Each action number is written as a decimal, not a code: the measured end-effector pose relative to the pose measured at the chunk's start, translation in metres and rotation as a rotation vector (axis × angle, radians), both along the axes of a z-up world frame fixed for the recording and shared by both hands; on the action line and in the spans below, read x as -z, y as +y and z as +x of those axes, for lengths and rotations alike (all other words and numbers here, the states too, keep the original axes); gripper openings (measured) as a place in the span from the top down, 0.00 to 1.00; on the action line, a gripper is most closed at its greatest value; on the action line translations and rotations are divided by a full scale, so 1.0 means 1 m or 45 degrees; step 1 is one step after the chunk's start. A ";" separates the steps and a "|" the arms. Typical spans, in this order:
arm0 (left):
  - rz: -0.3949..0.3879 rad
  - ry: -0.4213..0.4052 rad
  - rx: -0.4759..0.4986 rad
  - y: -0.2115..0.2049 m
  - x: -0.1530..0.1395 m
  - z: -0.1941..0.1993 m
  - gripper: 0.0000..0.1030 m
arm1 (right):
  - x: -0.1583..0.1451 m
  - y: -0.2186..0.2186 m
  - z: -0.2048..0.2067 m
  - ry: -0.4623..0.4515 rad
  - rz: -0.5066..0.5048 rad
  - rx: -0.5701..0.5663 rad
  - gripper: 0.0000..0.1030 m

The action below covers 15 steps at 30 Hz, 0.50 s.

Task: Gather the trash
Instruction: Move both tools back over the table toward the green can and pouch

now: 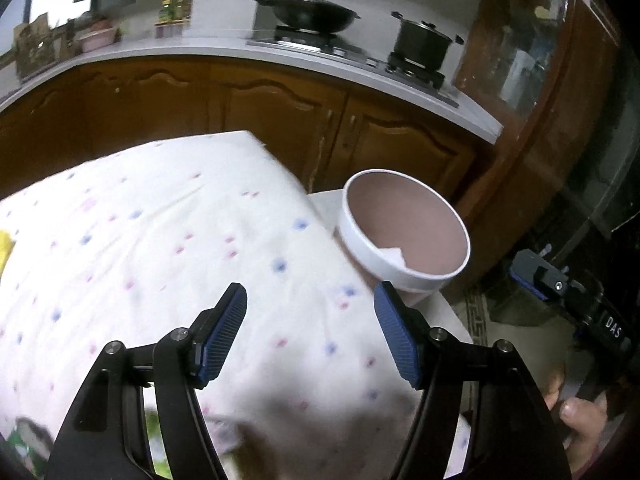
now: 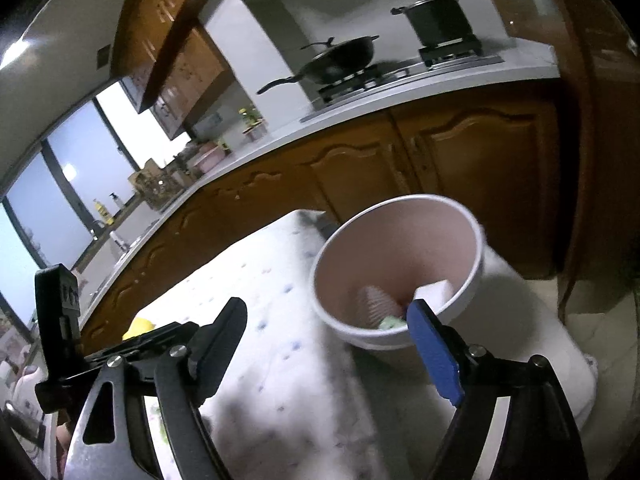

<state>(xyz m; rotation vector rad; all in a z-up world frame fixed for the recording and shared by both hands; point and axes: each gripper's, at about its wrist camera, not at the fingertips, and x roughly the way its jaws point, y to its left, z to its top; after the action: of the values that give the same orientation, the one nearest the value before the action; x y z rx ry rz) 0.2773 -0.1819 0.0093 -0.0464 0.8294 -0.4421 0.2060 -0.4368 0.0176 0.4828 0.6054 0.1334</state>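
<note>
In the bin [image 2: 400,264], blurred scraps [image 2: 390,322]

A home kitchen. Shown by a white worktop [image 1: 224,50] running over brown wooden cupboard doors [image 1: 276,120], a gas hob [image 1: 360,56] near its right end carrying a black wok [image 1: 316,12] and a lidded pot [image 1: 422,44], wall cupboards [image 2: 176,56] above, bottles and jars [image 1: 174,10] along the back edge, windows [image 2: 76,184] at left.
</note>
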 end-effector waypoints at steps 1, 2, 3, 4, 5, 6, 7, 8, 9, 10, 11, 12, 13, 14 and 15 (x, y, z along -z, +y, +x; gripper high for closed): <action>-0.004 0.000 -0.009 0.009 0.000 -0.005 0.35 | 0.001 0.006 -0.002 0.000 0.002 -0.016 0.18; -0.003 -0.001 -0.021 0.016 0.001 -0.009 0.35 | 0.001 0.012 -0.004 0.003 0.003 -0.035 0.18; -0.002 -0.004 -0.036 0.024 0.001 -0.013 0.35 | 0.003 0.017 -0.004 0.011 0.005 -0.057 0.18; -0.006 -0.007 -0.054 0.035 0.001 -0.018 0.35 | 0.004 0.022 -0.006 0.016 0.005 -0.073 0.18; -0.015 -0.009 -0.069 0.045 0.001 -0.023 0.34 | 0.005 0.028 -0.007 0.019 0.004 -0.093 0.18; -0.022 -0.011 -0.082 0.053 0.000 -0.027 0.34 | 0.005 0.034 -0.007 0.020 0.002 -0.111 0.18; -0.025 -0.014 -0.095 0.061 0.000 -0.031 0.34 | 0.006 0.041 -0.009 0.021 -0.002 -0.134 0.18; -0.026 -0.016 -0.109 0.069 0.000 -0.036 0.33 | 0.007 0.046 -0.010 0.022 -0.006 -0.150 0.18; -0.030 -0.015 -0.126 0.078 0.001 -0.039 0.32 | 0.008 0.054 -0.011 0.024 -0.011 -0.172 0.18; -0.036 -0.011 -0.138 0.084 0.001 -0.043 0.32 | 0.009 0.061 -0.011 0.025 -0.012 -0.196 0.18; -0.044 -0.008 -0.152 0.091 0.002 -0.046 0.32 | 0.011 0.068 -0.012 0.026 -0.012 -0.219 0.18; -0.043 -0.007 -0.165 0.098 0.003 -0.050 0.32 | 0.012 0.076 -0.012 0.028 -0.015 -0.242 0.18; -0.040 -0.008 -0.175 0.103 0.004 -0.054 0.32 | 0.014 0.082 -0.013 0.030 -0.018 -0.254 0.18; -0.034 -0.010 -0.186 0.109 0.006 -0.059 0.31 | 0.016 0.089 -0.014 0.034 -0.018 -0.271 0.18; -0.027 -0.010 -0.194 0.114 0.007 -0.063 0.31 | 0.019 0.097 -0.014 0.041 -0.014 -0.294 0.18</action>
<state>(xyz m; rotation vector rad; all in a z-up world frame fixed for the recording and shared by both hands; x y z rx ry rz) 0.2145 -0.0676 0.0025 -0.1265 0.8074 -0.3070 0.1919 -0.3401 -0.0014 0.4034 0.6919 0.3421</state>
